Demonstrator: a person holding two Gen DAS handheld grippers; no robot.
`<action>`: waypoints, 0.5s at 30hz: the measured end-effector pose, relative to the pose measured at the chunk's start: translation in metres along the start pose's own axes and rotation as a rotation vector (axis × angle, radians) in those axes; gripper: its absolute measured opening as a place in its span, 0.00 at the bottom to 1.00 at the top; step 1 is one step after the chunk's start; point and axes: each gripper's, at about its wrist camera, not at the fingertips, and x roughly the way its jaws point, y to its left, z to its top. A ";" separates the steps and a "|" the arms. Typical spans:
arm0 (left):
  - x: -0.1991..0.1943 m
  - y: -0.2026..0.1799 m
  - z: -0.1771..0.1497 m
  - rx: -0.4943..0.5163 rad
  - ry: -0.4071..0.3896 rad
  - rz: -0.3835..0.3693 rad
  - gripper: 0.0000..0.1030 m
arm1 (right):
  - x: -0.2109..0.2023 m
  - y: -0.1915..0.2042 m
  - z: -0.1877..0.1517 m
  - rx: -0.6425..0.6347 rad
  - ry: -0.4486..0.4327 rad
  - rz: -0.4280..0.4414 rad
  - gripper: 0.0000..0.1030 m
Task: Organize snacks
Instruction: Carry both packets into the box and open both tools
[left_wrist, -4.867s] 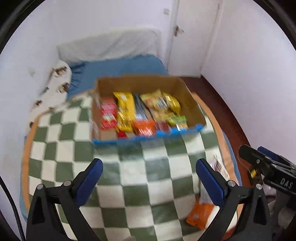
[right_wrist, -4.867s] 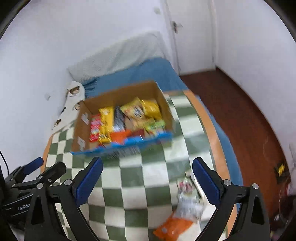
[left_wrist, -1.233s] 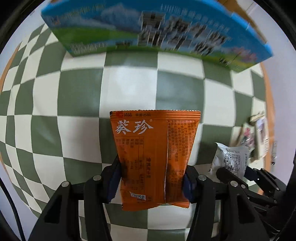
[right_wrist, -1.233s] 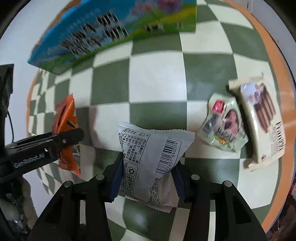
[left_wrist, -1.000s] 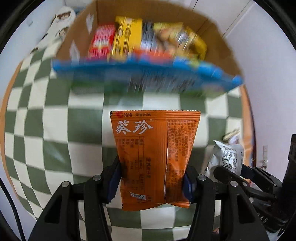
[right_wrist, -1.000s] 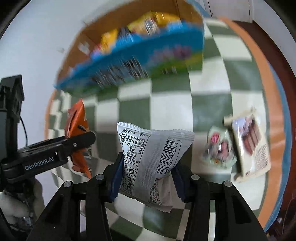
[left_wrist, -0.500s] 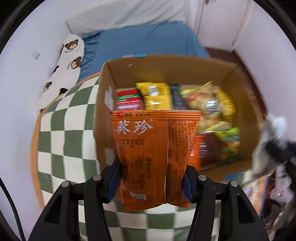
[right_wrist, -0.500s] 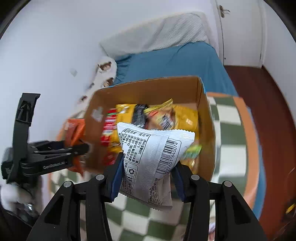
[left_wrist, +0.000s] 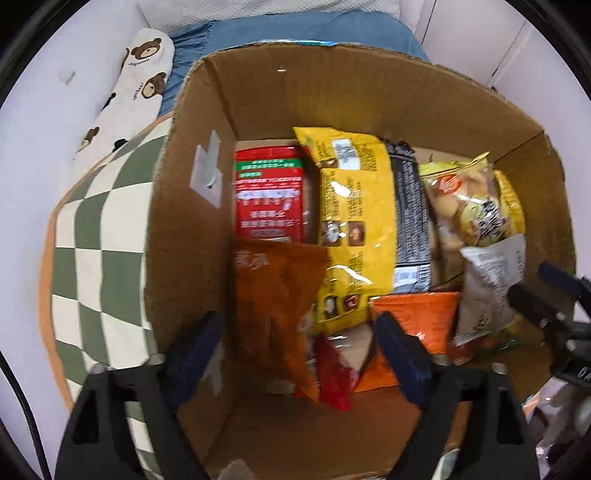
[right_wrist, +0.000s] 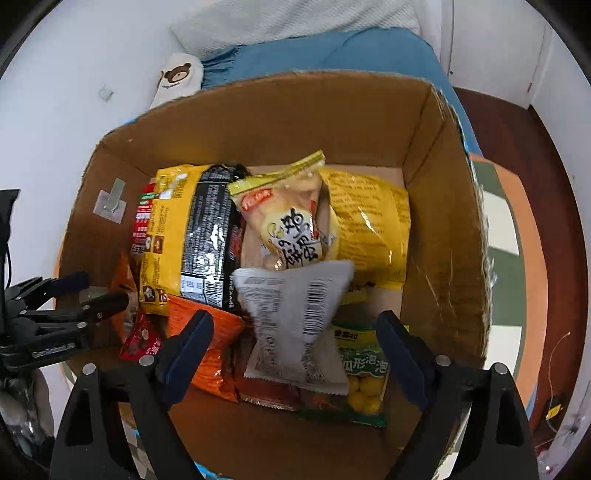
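**Hovering over the snack box with both grippers spread**

Hanging above the cardboard box (left_wrist: 192, 229), the left gripper (left_wrist: 299, 347) has its blue-padded fingers (left_wrist: 201, 341) wide apart, and the orange packet (left_wrist: 275, 295) sits blurred between them, touching neither pad, at the lower left of the box interior beside the left wall. Above it in the frame lie a red packet (left_wrist: 269, 199) and a long yellow bag (left_wrist: 354, 221).

From the right wrist view, the right gripper (right_wrist: 293, 350) is likewise spread, and the white-grey packet (right_wrist: 295, 317) with a barcode lies blurred in the lower middle, free of both pads, over a green packet of yellow balls (right_wrist: 364, 373). A pale yellow snack bag (right_wrist: 291, 218) fills the centre. The box rests on a green-and-cream checkered cloth (left_wrist: 99, 229), with a blue bedsheet (right_wrist: 332, 51) at the top of the frame.
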 end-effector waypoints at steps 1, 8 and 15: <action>0.000 -0.002 0.000 0.001 -0.003 -0.005 0.97 | -0.001 0.000 -0.002 0.001 -0.003 -0.002 0.95; -0.013 -0.011 -0.004 -0.011 -0.035 -0.049 0.98 | -0.013 0.000 -0.007 0.002 -0.039 -0.053 0.95; -0.037 -0.022 -0.013 -0.025 -0.098 -0.041 0.98 | -0.035 0.001 -0.022 0.002 -0.069 -0.100 0.95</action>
